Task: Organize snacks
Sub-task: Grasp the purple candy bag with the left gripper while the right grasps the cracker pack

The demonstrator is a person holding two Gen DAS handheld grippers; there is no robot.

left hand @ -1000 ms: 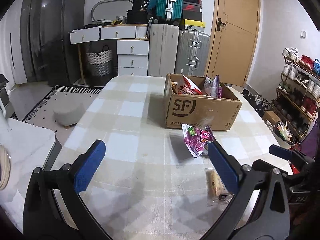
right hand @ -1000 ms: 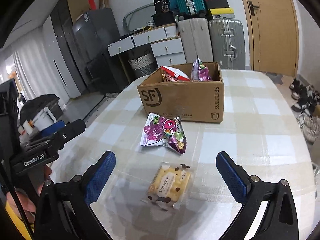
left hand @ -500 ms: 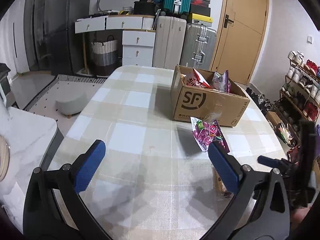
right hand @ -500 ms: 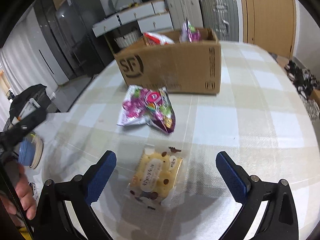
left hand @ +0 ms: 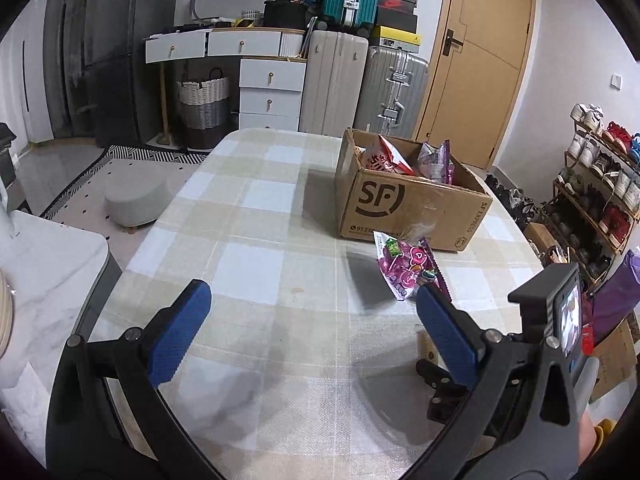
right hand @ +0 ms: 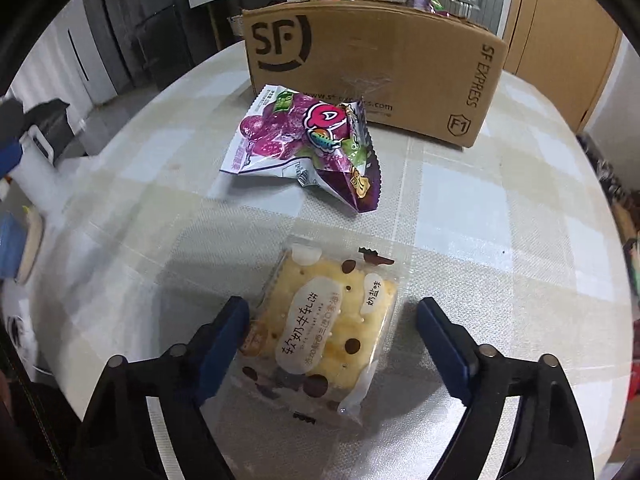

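A clear packet of yellow crackers (right hand: 328, 328) lies flat on the checked table, near the front. My right gripper (right hand: 332, 312) points steeply down over it and its jaws are closing around it. The left pad (right hand: 224, 332) is at the wrapper's edge, while the right pad (right hand: 440, 340) stands clear of it. A purple candy bag (right hand: 304, 140) lies between the packet and the cardboard SF box (right hand: 372, 64), which holds other snack bags. My left gripper (left hand: 312, 300) hovers open over bare tablecloth with nothing between its fingers. The purple candy bag (left hand: 408, 268) shows just beyond its right finger.
The checked table (left hand: 260, 240) is rounded, with its edges near on both sides. A shoe rack (left hand: 600, 184) stands to the right. A grey stool (left hand: 136, 200) sits on the floor at the left, and suitcases (left hand: 360, 84) and drawers line the back wall.
My right gripper has come down and tilted over the cracker packet, which now lies between its narrowing jaws. The left gripper has hardly moved.
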